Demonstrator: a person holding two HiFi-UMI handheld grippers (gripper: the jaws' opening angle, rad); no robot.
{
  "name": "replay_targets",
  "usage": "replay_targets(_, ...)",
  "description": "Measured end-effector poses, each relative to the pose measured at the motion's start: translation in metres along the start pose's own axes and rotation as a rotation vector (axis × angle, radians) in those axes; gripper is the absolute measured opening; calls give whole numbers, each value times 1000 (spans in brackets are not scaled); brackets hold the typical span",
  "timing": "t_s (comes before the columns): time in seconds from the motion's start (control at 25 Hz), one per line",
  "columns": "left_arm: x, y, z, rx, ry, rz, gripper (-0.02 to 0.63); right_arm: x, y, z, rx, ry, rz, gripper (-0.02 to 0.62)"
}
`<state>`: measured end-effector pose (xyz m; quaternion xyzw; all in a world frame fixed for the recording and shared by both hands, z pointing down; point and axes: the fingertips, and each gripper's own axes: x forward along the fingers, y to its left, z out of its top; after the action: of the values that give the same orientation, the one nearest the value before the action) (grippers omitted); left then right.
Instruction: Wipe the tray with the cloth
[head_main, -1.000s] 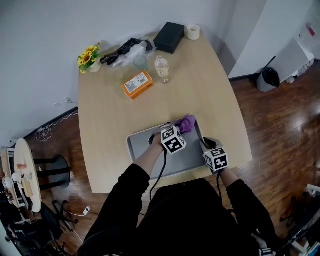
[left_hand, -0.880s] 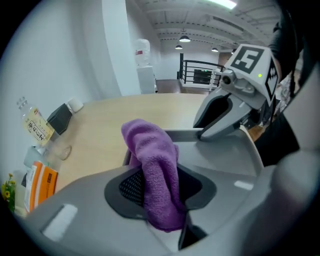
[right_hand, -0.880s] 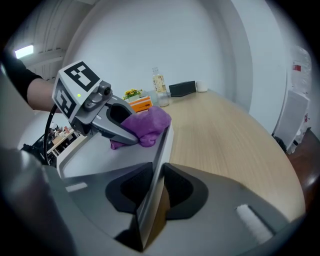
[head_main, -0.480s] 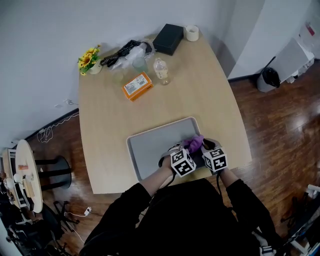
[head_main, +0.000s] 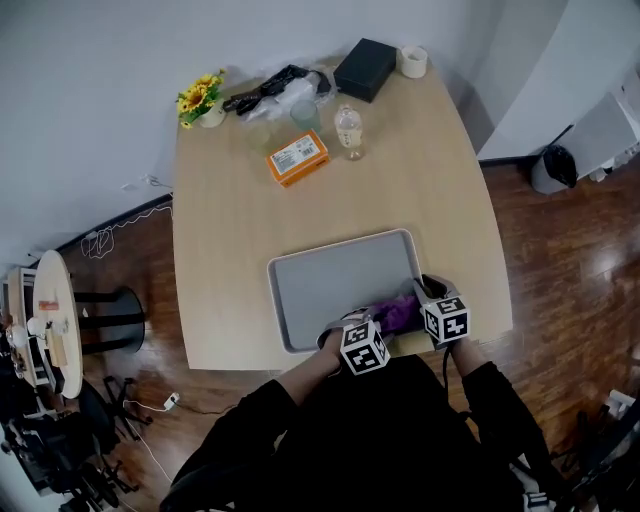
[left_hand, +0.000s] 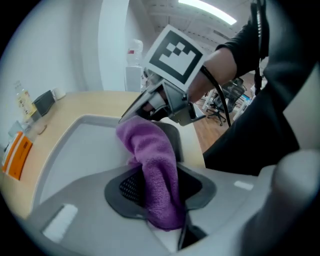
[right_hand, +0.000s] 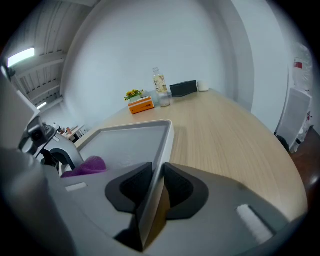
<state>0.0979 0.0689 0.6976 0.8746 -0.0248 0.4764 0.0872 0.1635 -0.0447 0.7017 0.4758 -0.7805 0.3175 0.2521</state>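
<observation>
The left gripper (left_hand: 159, 189) is clamping its jaws on a fold of the purple cloth (left_hand: 150, 150), and the loose end of that cloth is lying on the floor of the grey tray (head_main: 330, 280), down in the corner nearest the person on the right-hand side. Just to the right of it, the right gripper (right_hand: 154, 186) is pinching the tray's right rim between closed jaws, apparently steadying the tray on the table (head_main: 230, 230) while the other gripper is working. Judging by this, the wiping is under way rather than starting or finishing: the cloth is pressing on the tray surface in the near right corner, while the wide middle, the left side and the far edge are lying bare. No dirt or wet streak is showing on the grey surface, so it is not possible to say how much has already been wiped; the passes over the rest of the tray and putting the cloth down are probably what is remaining. Counting from left to right, there is one small pot of yellow flowers (head_main: 200, 100), one tangle of black cable (head_main: 262, 96), one orange box (head_main: 297, 157), one tray, one clear bottle (head_main: 348, 131), one cloth, one black box (head_main: 365, 68), one roll of tape (head_main: 412, 61), and two grippers in all.
</observation>
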Motion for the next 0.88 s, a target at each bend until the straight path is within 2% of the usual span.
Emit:
replay_targets(0.28,-80,13,-136,-268,44,184,120,0,-2,-1,-3,12,-18,80)
replay_targets(0.4,-105,21,-175,-346,41,234,120,2,-1,0,-8,18,-27,78)
replay_targets(0.64,-121,38,-194,-417,7,275,120,3,-1,0,-6,30,-45,77)
replay_targets(0.76,-124,45,-196,-399,5,285,120,1,-1,0,2,28,-60,77)
replay_targets(0.88,-128,73,-198,-378,-7,310,120,2,1,1,11,23,-72,75)
